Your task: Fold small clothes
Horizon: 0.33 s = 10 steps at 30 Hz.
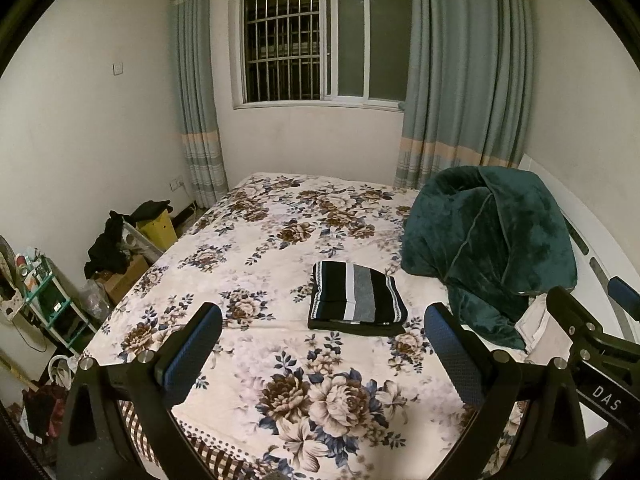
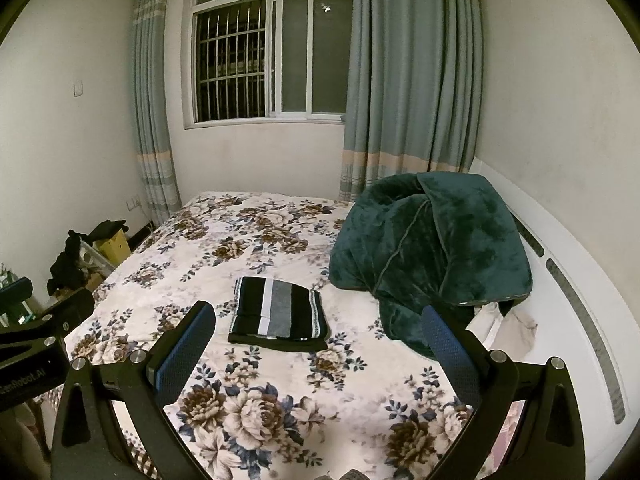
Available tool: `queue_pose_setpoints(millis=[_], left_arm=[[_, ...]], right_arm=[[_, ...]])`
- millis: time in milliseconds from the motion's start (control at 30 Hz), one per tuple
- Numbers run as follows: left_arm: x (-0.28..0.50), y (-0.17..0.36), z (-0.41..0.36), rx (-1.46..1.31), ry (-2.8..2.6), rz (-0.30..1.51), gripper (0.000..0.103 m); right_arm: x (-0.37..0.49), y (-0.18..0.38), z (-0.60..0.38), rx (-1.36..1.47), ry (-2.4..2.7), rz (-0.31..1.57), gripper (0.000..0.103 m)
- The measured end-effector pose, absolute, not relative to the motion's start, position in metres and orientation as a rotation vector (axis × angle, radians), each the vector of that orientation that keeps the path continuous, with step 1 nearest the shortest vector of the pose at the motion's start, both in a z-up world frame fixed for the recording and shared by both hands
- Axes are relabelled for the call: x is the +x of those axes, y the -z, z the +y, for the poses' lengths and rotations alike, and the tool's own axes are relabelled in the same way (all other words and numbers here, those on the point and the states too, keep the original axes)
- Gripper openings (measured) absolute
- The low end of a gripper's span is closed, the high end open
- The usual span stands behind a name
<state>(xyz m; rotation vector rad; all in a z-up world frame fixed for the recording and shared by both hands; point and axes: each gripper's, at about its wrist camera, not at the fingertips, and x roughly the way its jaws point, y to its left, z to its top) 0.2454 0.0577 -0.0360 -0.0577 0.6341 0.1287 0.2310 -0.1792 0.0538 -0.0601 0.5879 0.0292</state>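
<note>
Lying folded mid-bed, the striped garment (image 1: 357, 298) rests left of a green blanket (image 1: 492, 248); left claw (image 1: 324, 344) and right claw (image 2: 320, 340) gape wide, empty.

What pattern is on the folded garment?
Black with white and grey stripes: folded garment, clearest in the right wrist view.
</note>
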Motion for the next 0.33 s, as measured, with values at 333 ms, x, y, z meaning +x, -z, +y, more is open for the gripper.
queue_pose_setpoints(millis=[333], left_arm=[[0.2391, 0.0316, 0.0643, -0.046, -0.149, 0.6, 0.103]], right_arm=[[0.229, -0.0527, -0.179, -0.059, -0.025, 0.584, 0.103]])
